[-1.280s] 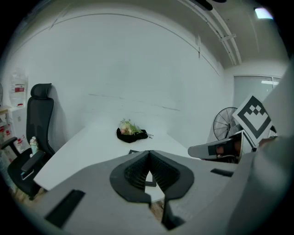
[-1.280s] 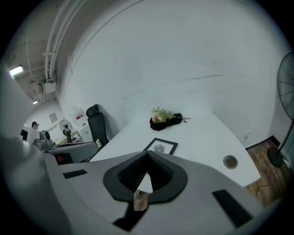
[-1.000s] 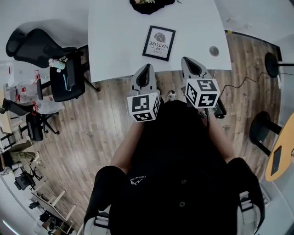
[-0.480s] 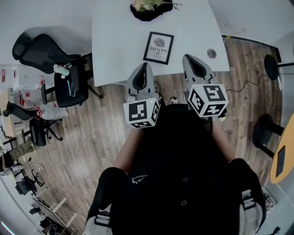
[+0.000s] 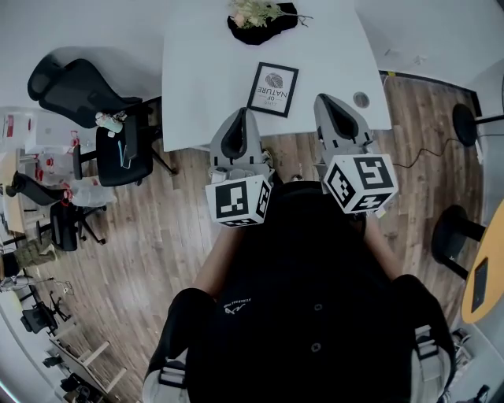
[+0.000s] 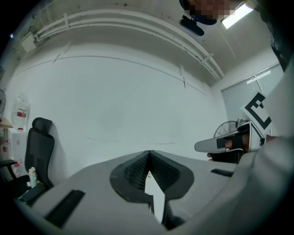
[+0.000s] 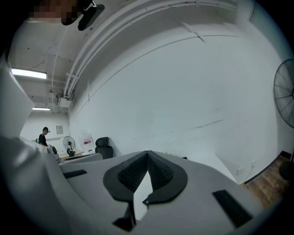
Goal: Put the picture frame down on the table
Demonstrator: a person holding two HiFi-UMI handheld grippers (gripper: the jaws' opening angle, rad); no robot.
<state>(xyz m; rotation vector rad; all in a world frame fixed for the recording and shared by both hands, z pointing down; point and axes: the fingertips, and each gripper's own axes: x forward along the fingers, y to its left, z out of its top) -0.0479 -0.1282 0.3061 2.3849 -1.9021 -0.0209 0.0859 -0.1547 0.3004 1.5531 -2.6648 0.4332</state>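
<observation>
Head view looks steeply down on the picture frame, which lies flat, face up, on the white worktop near its front edge, touched by neither tool. By the look of it, the task is already done. The left claw hangs over the worktop's front edge, just short of the frame. The right claw sits a little farther in, to the frame's right. Each gripper view shows its claw clenched, tips pressed together with nothing between them, and aimed at a blank white wall. The frame, a thin black border around a pale print, is probably light and rigid. Its front may be glazed, so it could be slick and would likely suffer from a knock. A hold across one of the border edges — not on the face — seems the safer grip, and the near edge is the easiest to reach. Lying flat, it would first need an edge tipped up. Beyond the frame, at the far end of the worktop, a dark mat with a spray of flowers stands well apart from it. A small round cable port is set into the surface to the right. Nothing lies between the claws and the frame. On the wooden floor, black office chairs crowd the left side and a black stool stands to the right — all clear of the worktop.
</observation>
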